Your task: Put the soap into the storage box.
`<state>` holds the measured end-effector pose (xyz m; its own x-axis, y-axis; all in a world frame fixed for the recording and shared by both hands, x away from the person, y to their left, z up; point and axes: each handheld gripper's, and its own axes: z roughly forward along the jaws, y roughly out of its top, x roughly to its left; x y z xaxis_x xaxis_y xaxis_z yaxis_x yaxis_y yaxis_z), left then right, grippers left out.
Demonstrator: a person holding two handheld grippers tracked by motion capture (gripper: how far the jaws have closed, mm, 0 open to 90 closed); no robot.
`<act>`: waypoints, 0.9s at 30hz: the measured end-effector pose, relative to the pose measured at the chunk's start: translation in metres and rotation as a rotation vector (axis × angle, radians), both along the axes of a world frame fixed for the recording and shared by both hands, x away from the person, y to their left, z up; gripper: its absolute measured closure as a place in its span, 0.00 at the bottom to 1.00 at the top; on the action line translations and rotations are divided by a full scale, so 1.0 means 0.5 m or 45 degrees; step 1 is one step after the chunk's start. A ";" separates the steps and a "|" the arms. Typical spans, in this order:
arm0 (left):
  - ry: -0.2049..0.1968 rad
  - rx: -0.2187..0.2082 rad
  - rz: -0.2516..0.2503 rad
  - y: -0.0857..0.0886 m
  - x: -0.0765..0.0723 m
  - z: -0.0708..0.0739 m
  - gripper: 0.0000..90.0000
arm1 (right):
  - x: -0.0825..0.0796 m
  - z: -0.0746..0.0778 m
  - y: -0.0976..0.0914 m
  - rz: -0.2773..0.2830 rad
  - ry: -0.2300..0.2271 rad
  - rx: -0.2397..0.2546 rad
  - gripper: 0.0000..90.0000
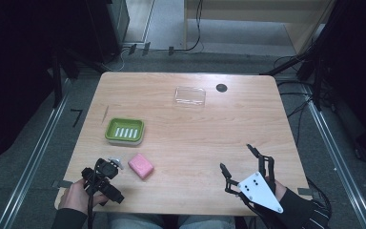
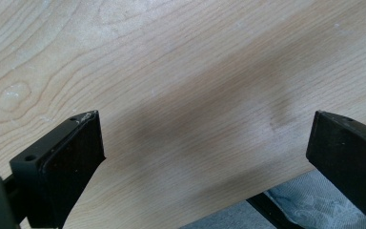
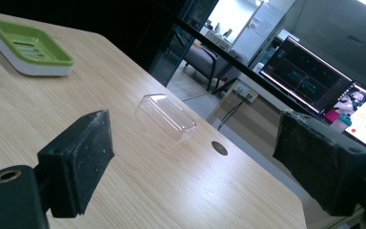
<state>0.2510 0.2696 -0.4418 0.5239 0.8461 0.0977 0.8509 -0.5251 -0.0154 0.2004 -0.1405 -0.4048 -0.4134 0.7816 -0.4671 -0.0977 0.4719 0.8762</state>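
Left gripper (image 1: pixel 106 168) at near table (image 1: pixel 186 143) edge, jaws wide apart, empty; right gripper (image 1: pixel 240 167) likewise spread, empty. Pink soap (image 1: pixel 140 165) just right of left gripper, green soap dish (image 1: pixel 124 130) just beyond, clear lid (image 1: pixel 189 96) well ahead. Likely next: straddle soap squarely, close gently, avoid slipping.

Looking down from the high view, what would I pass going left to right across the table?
left gripper → green soap dish → pink soap bar → clear plastic lid → dark round hole in the table → right gripper
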 end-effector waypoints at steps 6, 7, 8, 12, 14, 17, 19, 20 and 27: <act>-0.011 -0.016 -0.008 -0.007 0.000 0.004 0.00 | -0.001 0.000 -0.001 -0.003 -0.001 -0.005 0.15; -0.011 -0.021 -0.014 -0.008 0.001 0.006 0.00 | -0.001 0.000 -0.001 -0.006 0.000 -0.006 0.15; -0.014 -0.027 -0.013 -0.010 0.001 0.007 0.00 | -0.001 0.000 -0.002 -0.007 -0.001 -0.004 0.15; -0.010 -0.038 -0.027 -0.020 -0.001 0.012 0.00 | -0.001 0.000 0.001 -0.001 0.003 -0.014 0.15; -0.013 -0.048 -0.025 -0.022 -0.001 0.012 0.00 | -0.001 0.000 0.001 -0.003 0.004 -0.011 0.15; -0.013 -0.048 -0.031 -0.029 0.000 0.013 0.00 | -0.001 0.000 0.000 -0.004 0.003 -0.010 0.15; -0.015 -0.055 -0.039 -0.036 0.002 0.016 0.00 | 0.000 0.000 0.000 -0.003 0.004 -0.011 0.15; -0.013 -0.054 -0.041 -0.039 0.003 0.018 0.00 | 0.000 0.000 0.000 -0.003 0.004 -0.011 0.15; -0.016 -0.079 -0.050 -0.053 0.009 0.023 0.00 | 0.001 0.000 0.000 -0.001 0.006 -0.012 0.15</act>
